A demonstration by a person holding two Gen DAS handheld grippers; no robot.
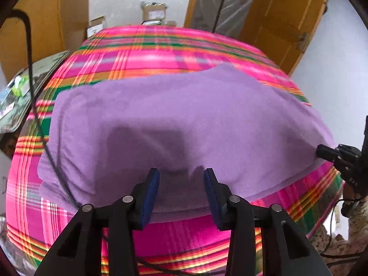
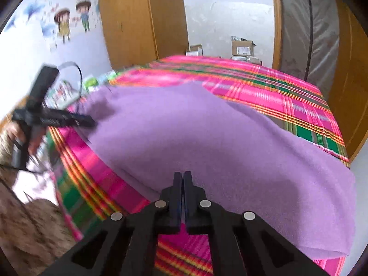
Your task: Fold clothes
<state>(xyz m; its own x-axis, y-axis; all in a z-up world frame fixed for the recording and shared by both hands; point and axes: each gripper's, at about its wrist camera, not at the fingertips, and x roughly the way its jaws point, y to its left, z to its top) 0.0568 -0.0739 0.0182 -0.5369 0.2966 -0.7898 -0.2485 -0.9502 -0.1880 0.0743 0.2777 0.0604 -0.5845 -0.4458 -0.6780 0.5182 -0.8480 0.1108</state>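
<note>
A purple fleece cloth (image 1: 184, 115) lies spread across a bed with a pink plaid cover (image 1: 161, 50). My left gripper (image 1: 181, 177) is open over the cloth's near edge, its blue pads (image 1: 150, 195) either side of a small wrinkle without pressing it. The right wrist view shows the same left gripper (image 2: 90, 122) at the cloth's left edge, held by a hand (image 2: 20, 135). My right gripper (image 2: 182, 174) is shut at the near edge of the cloth (image 2: 230, 149), apparently pinching it. In the left wrist view the right gripper (image 1: 320, 150) sits at the cloth's right corner, which is drawn toward it.
Cardboard boxes (image 1: 153, 11) stand beyond the bed's far end, beside a plastic-wrapped mattress (image 2: 306, 34) and a wooden wardrobe (image 2: 140, 20). A flat printed bag (image 1: 25, 92) lies left of the bed. A black cable (image 1: 34, 96) crosses the cloth's left side.
</note>
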